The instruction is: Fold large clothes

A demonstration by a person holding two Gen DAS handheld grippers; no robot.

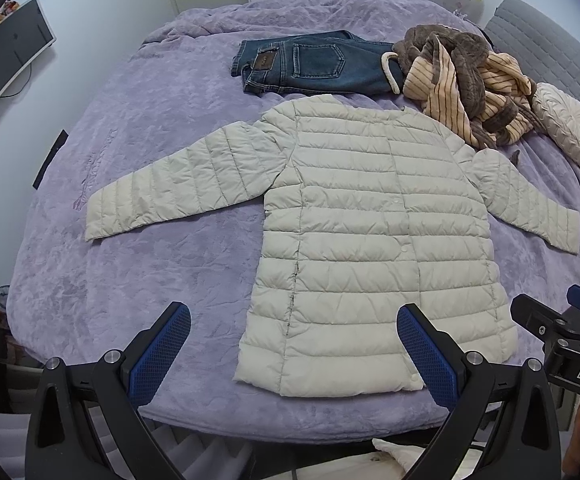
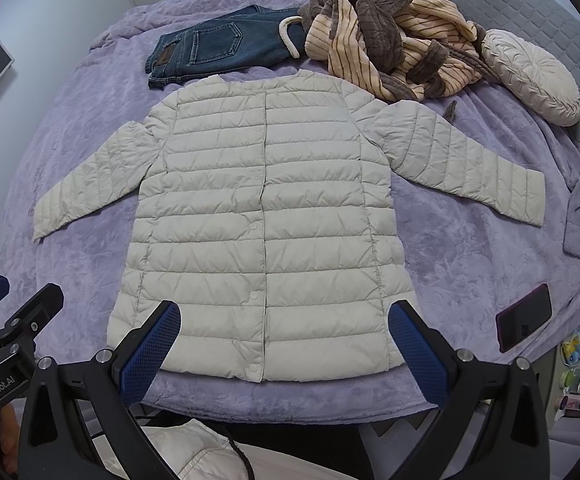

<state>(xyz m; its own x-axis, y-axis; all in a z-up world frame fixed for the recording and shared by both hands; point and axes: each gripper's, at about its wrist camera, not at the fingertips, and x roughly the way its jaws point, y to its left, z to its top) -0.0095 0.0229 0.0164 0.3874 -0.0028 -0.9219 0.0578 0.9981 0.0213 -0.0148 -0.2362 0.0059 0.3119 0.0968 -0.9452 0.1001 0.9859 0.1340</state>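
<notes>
Left gripper [image 1: 294, 350]: blue pads spread wide, holding nothing, above the bed's near edge; one pad covers part of the jacket's hem.
Right gripper [image 2: 283, 346]: spread as well, empty, hiding two patches of hem.
Jacket [image 2: 265, 216]: pale quilted, flat and snapped closed, mid-bed [image 2: 470, 264], sleeves out.
Jeans [image 1: 310, 64]: folded near the far edge, one end under the striped robe [image 1: 466, 84].
Round cushion [image 2: 530, 80]: far right corner.
Phone [image 2: 524, 318]: right edge, screen unreadable.
</notes>
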